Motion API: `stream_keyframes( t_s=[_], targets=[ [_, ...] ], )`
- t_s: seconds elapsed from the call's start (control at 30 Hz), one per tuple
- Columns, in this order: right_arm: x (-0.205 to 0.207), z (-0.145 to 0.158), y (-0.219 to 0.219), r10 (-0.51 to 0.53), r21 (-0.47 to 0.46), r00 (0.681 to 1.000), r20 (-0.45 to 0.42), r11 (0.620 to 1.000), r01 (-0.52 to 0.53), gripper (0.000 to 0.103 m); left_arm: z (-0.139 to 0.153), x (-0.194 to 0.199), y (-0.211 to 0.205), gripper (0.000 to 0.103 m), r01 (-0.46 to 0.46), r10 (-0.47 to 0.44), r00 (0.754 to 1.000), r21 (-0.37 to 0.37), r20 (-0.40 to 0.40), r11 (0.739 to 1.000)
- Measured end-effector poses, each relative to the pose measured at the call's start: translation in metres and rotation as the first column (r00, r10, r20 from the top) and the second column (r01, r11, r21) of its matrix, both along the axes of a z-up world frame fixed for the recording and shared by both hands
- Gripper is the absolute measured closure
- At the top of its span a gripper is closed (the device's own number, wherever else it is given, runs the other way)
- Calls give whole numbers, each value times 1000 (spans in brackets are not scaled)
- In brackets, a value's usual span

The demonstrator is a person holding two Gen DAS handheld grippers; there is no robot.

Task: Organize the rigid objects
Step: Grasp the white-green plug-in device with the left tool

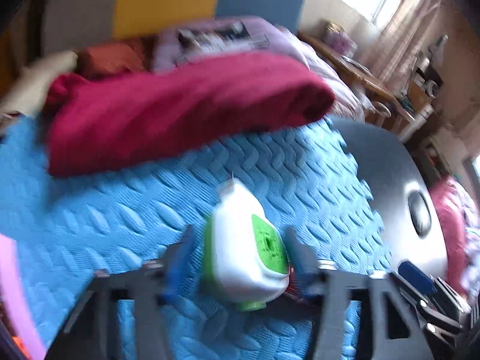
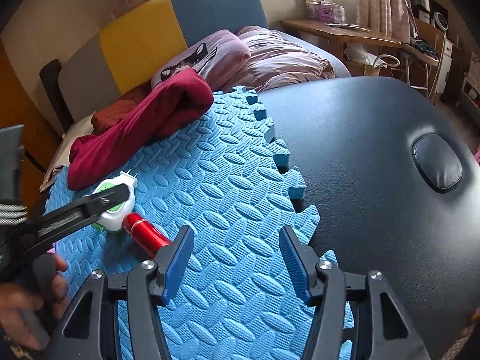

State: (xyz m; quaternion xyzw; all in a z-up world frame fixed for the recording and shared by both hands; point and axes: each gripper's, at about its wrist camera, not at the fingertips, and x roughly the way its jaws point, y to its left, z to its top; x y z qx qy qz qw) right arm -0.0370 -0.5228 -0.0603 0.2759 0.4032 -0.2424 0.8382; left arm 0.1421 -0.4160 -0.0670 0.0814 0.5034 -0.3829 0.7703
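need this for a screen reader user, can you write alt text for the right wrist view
The right hand-held gripper hangs open and empty over a blue foam mat. To its left, the left hand-held gripper reaches around a white and green plug-in device lying beside a red metal tube. Behind are a dark red cloth and a black padded table.

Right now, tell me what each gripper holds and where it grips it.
The left gripper has the white and green plug-in device between its fingers, at the sides of its body; whether the pads press is unclear. The right gripper holds nothing.
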Motion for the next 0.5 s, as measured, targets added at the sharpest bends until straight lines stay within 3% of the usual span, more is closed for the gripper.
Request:
stream_keyframes(
  t_s=[0.27,0.5],
  targets=[
    [1,-1,0,9,1,1000,7,1000,-9,43,6,-15,35,50,-40,41,999,-48,10,998],
    [9,-3,9,85,38,995,51,996,-87,43,24,-47,81,50,-67,70,993,-33,91,997]
  ],
)
